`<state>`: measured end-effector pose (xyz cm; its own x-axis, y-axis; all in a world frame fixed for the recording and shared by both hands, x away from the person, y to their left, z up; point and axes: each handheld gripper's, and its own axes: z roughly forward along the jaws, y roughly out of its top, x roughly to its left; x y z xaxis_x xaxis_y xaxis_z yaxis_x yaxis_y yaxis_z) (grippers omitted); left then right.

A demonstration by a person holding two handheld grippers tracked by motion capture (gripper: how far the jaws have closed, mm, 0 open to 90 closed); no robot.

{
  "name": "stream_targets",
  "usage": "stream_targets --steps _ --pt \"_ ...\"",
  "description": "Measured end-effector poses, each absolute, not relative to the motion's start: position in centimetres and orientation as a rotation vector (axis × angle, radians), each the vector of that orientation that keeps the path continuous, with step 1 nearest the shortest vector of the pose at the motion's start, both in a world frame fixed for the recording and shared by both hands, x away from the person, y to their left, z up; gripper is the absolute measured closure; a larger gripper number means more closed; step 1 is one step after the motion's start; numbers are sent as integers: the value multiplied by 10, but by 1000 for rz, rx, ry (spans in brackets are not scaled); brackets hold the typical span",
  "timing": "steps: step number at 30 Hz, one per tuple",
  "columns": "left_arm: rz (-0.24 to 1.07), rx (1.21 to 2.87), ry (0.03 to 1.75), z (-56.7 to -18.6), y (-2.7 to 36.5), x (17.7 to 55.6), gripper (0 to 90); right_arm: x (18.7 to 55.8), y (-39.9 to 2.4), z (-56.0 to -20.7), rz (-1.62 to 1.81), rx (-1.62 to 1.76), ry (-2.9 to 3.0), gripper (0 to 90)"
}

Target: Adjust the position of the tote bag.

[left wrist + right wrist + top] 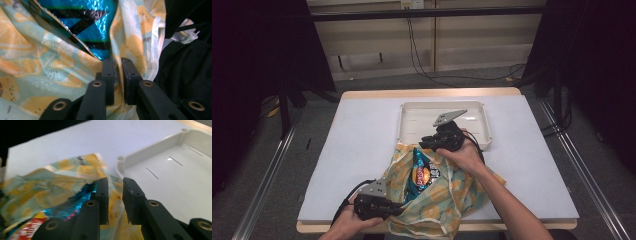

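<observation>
A cloth bag printed with yellow and pale green lies at the table's front, its mouth spread wide. Inside it sits a blue foil snack packet. My left gripper is at the bag's near edge, shut on a fold of the cloth, with the shiny blue packet just beyond its tips. My right gripper is at the bag's far rim, beside the tray. Its jaws pinch the bag's edge, and the packet's torn top lies to their left.
A shallow white tray stands just behind the bag at the table's centre back; its bare floor is right of my right gripper. The table has a white cover. Black frames and cables stand on the floor around it.
</observation>
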<state>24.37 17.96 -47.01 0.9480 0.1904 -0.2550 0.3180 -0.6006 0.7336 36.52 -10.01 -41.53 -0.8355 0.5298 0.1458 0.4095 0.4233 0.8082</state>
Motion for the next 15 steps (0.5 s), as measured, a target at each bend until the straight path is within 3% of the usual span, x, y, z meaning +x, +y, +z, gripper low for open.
stream_targets --steps 5,15 --pt "-175 2151 359 -459 186 249 762 355 -97 -398 1460 796 2559 765" --pt "-168 2009 401 -445 194 260 753 341 -82 -398 1471 725 2613 796"
